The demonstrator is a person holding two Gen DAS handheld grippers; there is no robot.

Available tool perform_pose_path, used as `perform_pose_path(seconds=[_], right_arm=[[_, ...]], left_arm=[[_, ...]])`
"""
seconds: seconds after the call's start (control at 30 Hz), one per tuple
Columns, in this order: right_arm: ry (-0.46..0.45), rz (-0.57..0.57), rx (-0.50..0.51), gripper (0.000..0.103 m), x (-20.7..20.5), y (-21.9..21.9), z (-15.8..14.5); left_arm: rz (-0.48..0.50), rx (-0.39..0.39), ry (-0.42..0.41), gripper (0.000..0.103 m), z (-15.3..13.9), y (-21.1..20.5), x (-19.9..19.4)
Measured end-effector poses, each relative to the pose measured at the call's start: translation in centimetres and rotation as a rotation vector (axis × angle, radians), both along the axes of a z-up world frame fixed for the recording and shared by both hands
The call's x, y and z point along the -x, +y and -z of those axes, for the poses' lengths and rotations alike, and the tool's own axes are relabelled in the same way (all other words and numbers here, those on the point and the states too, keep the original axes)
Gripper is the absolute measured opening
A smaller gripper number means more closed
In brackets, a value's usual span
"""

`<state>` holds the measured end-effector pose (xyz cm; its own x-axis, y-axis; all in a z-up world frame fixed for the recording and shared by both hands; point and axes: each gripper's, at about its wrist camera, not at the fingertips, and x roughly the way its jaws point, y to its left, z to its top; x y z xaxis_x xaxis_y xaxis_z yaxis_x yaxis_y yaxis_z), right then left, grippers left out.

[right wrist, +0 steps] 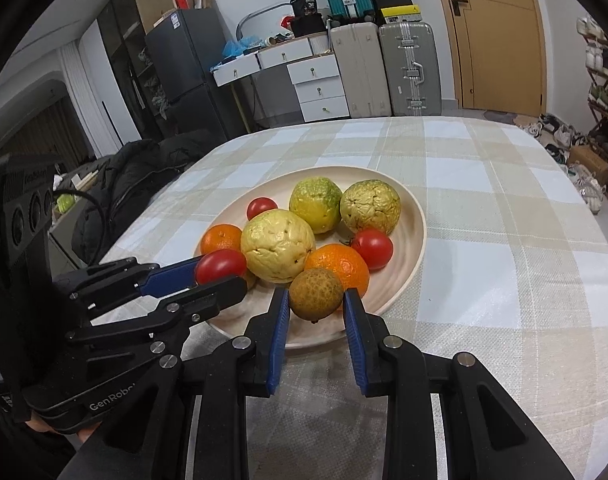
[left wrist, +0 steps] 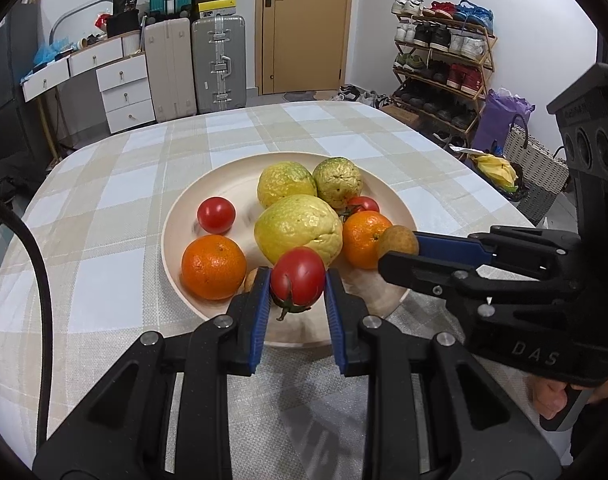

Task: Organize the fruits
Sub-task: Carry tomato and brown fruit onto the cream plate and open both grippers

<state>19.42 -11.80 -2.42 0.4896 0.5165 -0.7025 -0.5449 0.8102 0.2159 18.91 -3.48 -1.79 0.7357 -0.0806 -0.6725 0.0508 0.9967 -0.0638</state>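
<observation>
A round beige plate (left wrist: 183, 216) (right wrist: 412, 240) on the checked tablecloth holds three yellow-green guavas (left wrist: 297, 226), two oranges (left wrist: 213, 266) and two loose tomatoes (left wrist: 216, 214). My left gripper (left wrist: 297, 280) is shut on a red tomato (left wrist: 297, 276) over the plate's near rim; this tomato also shows in the right wrist view (right wrist: 220, 266). My right gripper (right wrist: 316, 296) is shut on a small brownish-green fruit (right wrist: 316, 292) over the near rim, seen from the left wrist view (left wrist: 397, 242) too. A small tan fruit (left wrist: 251, 278) peeks out behind my left finger.
The table (left wrist: 103, 184) has rounded edges. Beyond it stand suitcases (left wrist: 217, 62), white drawers (left wrist: 123, 92), a door, and a shoe rack (left wrist: 444, 60) at the right. A fridge (right wrist: 183, 68) and a dark coat (right wrist: 135, 176) lie to the left.
</observation>
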Motion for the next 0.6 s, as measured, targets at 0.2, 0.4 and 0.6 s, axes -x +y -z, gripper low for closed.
perform_pose_path(seconds=[0.2, 0.4, 0.6], right_arm=[[0.009, -0.012, -0.001, 0.028, -0.11, 0.31, 0.15], [0.015, -0.013, -0.009, 0.028, -0.22, 0.18, 0.21], [0.008, -0.019, -0.033, 0.039, 0.11, -0.08, 0.02]], left_arm=[[0.007, -0.016, 0.009, 0.024, 0.05, -0.43, -0.12], [0.012, -0.025, 0.005, 0.024, 0.04, -0.62, -0.14], [0.008, -0.019, 0.001, 0.024, 0.03, -0.61, -0.09]])
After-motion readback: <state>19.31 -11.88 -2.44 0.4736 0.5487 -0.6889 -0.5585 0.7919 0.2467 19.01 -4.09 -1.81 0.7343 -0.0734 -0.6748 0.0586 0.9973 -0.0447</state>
